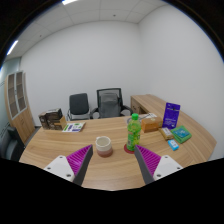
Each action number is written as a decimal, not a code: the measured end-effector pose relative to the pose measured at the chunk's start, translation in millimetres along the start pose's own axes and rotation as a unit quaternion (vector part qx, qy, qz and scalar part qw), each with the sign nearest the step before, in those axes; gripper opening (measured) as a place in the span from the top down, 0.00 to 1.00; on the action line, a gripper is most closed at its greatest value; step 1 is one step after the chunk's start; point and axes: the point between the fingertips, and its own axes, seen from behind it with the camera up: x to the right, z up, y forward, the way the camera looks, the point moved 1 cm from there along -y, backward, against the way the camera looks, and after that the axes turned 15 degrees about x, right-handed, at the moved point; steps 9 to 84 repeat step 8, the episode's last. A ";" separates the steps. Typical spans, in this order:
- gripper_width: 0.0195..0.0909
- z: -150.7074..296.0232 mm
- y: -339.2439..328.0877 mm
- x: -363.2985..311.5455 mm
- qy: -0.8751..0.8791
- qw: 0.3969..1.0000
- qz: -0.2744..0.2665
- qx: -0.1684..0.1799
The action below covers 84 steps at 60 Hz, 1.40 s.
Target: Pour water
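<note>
I am holding my claw (111,163) over the near edge of the wooden table (60,145), its two fingers spread apart and gripping nothing. Only the purple pads (78,158) and the pale tips are showing; the rest of the claw is cut off below.

Just ahead, between the fingers and a little toward the left one, a small cup (103,146) is standing upright on the table, its mouth pointing up; I cannot see whether it is holding anything. Just beside it, nearer the right finger, a green bottle (133,132) with a red band is standing upright too, its long axis vertical and its cap pointing at the ceiling. Its label is too small to read.

Beyond the bottle, boxes (173,116) are sitting on the right part of the table, their print unreadable. Papers (72,127) are lying at the far left edge. Behind the table two office chairs (95,103) are standing against the white wall.
</note>
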 end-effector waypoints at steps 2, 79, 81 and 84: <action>0.07 -0.1 0.5 -0.7 -0.002 1.000 0.000 0.002; 0.08 1.4 3.0 1.7 -0.013 1.000 -0.002 0.006; 0.08 1.4 3.0 1.7 -0.013 1.000 -0.002 0.006; 0.08 1.4 3.0 1.7 -0.013 1.000 -0.002 0.006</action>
